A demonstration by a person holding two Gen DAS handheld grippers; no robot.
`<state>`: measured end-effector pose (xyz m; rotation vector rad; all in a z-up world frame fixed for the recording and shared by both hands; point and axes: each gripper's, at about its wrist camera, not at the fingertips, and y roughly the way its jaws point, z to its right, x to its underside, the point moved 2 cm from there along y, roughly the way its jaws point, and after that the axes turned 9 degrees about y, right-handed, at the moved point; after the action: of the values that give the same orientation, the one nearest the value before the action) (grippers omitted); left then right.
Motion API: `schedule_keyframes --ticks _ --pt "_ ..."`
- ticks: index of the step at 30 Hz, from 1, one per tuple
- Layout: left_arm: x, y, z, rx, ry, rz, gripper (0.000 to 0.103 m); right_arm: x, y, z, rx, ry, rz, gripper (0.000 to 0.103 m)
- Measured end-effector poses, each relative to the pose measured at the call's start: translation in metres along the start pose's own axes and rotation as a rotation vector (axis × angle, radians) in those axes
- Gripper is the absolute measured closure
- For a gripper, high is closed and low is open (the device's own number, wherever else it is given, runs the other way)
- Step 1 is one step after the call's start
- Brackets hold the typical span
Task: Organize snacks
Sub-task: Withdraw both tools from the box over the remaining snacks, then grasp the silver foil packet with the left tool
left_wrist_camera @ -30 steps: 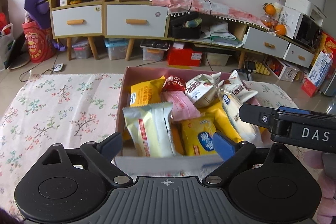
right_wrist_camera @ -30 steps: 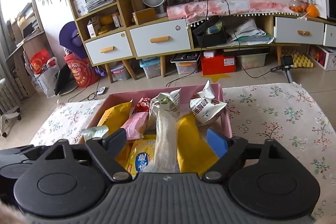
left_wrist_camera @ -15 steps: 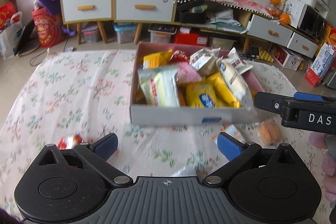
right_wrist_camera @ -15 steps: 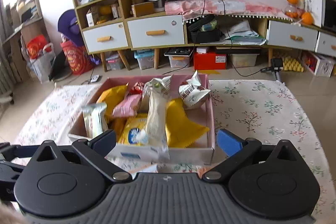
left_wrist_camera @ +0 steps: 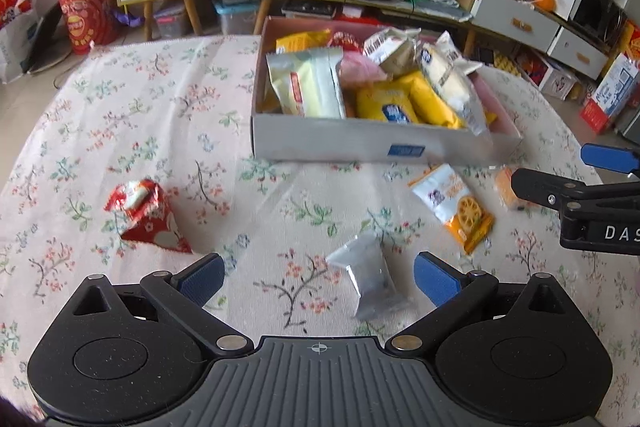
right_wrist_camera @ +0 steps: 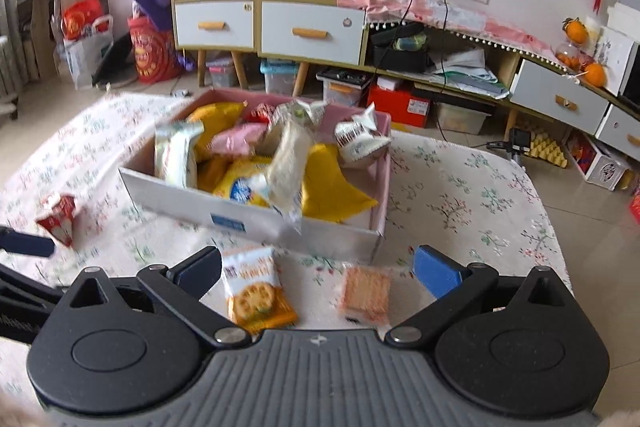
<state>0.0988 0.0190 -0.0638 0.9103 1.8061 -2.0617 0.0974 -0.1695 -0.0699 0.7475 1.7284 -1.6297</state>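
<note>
I am holding the left gripper with fingers spread wide, gripping nothing. A clear plastic packet is lying between them, nearer the right pad; a red triangular pouch is sitting beyond the left finger. The right gripper is also standing apart and empty, with an orange cracker packet by its left finger and a wrapped wafer biscuit by its right. The cardboard box ahead is brimming with snacks. These packets are looking light, crinkly, slippery; contents likely brittle. I am planning to pinch across a sealed edge, gently.
</note>
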Motion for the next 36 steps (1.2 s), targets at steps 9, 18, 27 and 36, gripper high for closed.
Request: schedule_keyframes --ticks 9,18,27,36 --pt "0.013 0.012 0.017 0.048 0.010 -0.043 0.003 0.025 0.007 0.012 0.046 -0.137 -0.051 0.000" --pt "0.016 0.024 0.032 0.022 0.042 -0.039 0.012 0.044 0.012 0.043 0.064 -0.134 -0.100 0.000" --pt "0.012 0.022 0.033 -0.019 0.051 -0.010 0.045 0.047 0.025 0.052 0.037 -0.057 -0.108 0.000" --pt "0.011 0.021 0.029 -0.046 0.078 -0.005 0.074 0.041 0.036 0.051 0.018 0.037 -0.073 0.000"
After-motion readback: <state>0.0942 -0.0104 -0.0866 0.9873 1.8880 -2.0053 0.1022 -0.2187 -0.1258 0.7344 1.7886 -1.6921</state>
